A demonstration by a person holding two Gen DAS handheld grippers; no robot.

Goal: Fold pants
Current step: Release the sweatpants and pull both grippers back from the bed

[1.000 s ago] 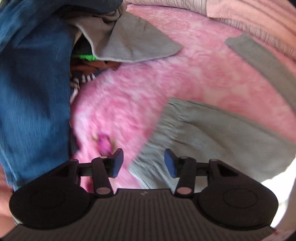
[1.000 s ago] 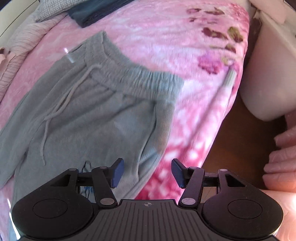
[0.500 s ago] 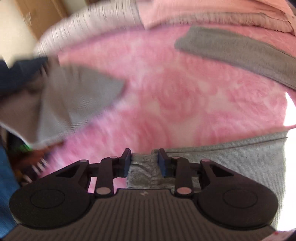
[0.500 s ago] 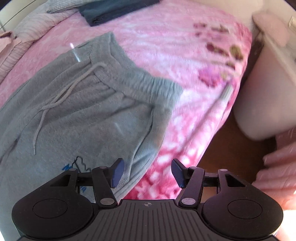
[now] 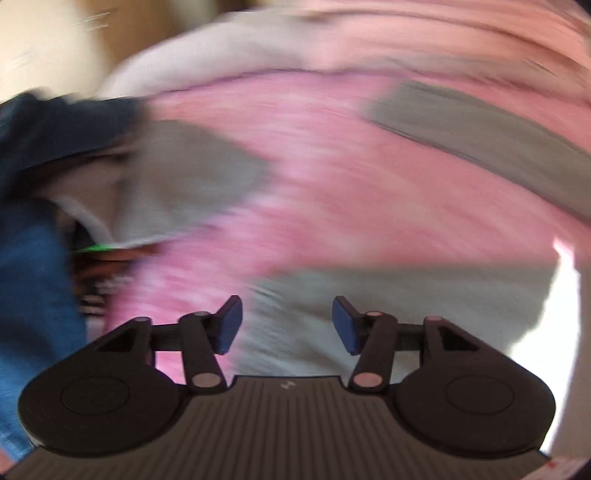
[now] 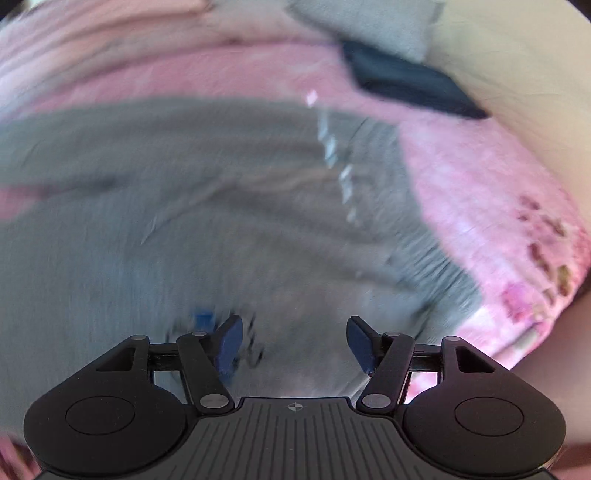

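The grey sweatpants (image 6: 184, 203) lie spread on the pink blanket (image 6: 480, 184), waistband toward the right in the right wrist view. My right gripper (image 6: 295, 339) hovers over them, its jaws opening, nothing pressed between the pads. A small blue mark (image 6: 203, 319) shows on the fabric by its left finger. In the left wrist view one grey leg end (image 5: 406, 302) lies under my left gripper (image 5: 287, 321), whose jaws are opening and stand apart above the cloth. The other leg (image 5: 480, 133) runs across the upper right. Both views are motion-blurred.
A pile of clothes sits at the left: blue jeans (image 5: 33, 295) and a grey garment (image 5: 184, 177). A dark folded garment (image 6: 406, 85) and a grey cloth (image 6: 369, 22) lie at the far end of the bed. The blanket's edge (image 6: 535, 314) drops off at right.
The left jaws, pinched on the grey leg end half a second ago, now stand apart and the view has swung. The right view has rotated, putting the waistband on the right.
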